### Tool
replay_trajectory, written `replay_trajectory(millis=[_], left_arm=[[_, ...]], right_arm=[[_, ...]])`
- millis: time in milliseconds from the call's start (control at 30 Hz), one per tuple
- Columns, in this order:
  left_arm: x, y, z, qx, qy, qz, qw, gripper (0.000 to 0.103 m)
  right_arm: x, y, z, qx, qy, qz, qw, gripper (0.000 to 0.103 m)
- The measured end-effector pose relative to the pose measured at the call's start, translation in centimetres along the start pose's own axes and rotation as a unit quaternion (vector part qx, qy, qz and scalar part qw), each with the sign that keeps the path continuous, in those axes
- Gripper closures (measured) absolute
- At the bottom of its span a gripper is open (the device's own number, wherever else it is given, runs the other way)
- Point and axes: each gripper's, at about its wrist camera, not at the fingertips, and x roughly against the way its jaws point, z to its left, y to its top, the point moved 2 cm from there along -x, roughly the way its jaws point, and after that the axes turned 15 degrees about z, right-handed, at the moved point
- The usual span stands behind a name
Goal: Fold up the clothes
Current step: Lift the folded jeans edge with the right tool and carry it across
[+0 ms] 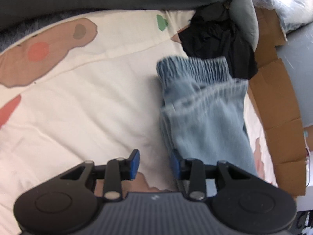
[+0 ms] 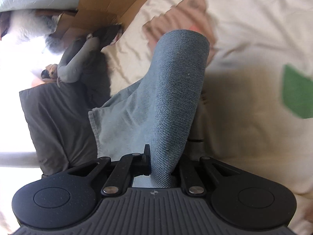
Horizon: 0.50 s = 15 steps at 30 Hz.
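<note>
Bedsheet [image 1: 88, 101], cream with a printed pattern, fills both views. Light denim garment [image 1: 205, 117] at centre right — fold under way. Right gripper [image 2: 156, 164] clamped on denim; left gripper [image 1: 154, 162] narrow, empty, lower centre. Next: lay flap over squarely.

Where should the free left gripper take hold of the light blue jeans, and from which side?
Take the gathered elastic waistband of the jeans, at its near-left corner, coming in from the bare sheet side. That edge is thick, lies exposed and unobstructed; black clothes crowd its far side. The right gripper already pinches denim; the left gripper stands open.
</note>
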Motion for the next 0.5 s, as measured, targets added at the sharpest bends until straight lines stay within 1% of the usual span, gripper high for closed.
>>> replay_trajectory(millis=[67,133,267,367,500], left_arm=[[-0.2,-0.5,-0.3,-0.001,-0.011,0.002,0.9999,0.065],[-0.5,-0.8,-0.8,-0.006,-0.008,0.002,1.0,0.059],[-1.2,-1.5,-1.8,-0.019,-0.011,0.009,0.9997,0.059],[-1.5,-1.8,-2.9,-0.038,-0.006,0.014,0.9992,0.059],[-1.7,-2.3,-4.7,-0.064,-0.005,0.018,0.9978,0.059]], right_arm=[[1.9,-0.1,-1.1,-0.01,-0.013,-0.004,1.0,0.099],[4.1,-0.1,-2.3,-0.016,-0.026,-0.008,1.0,0.098],[8.2,-0.1,-4.5,-0.023,-0.051,-0.013,0.998,0.098],[11.2,0.1,-5.7,-0.023,-0.07,-0.011,0.997,0.098],[14.2,0.5,-6.6,-0.024,-0.093,-0.009,0.995,0.098]])
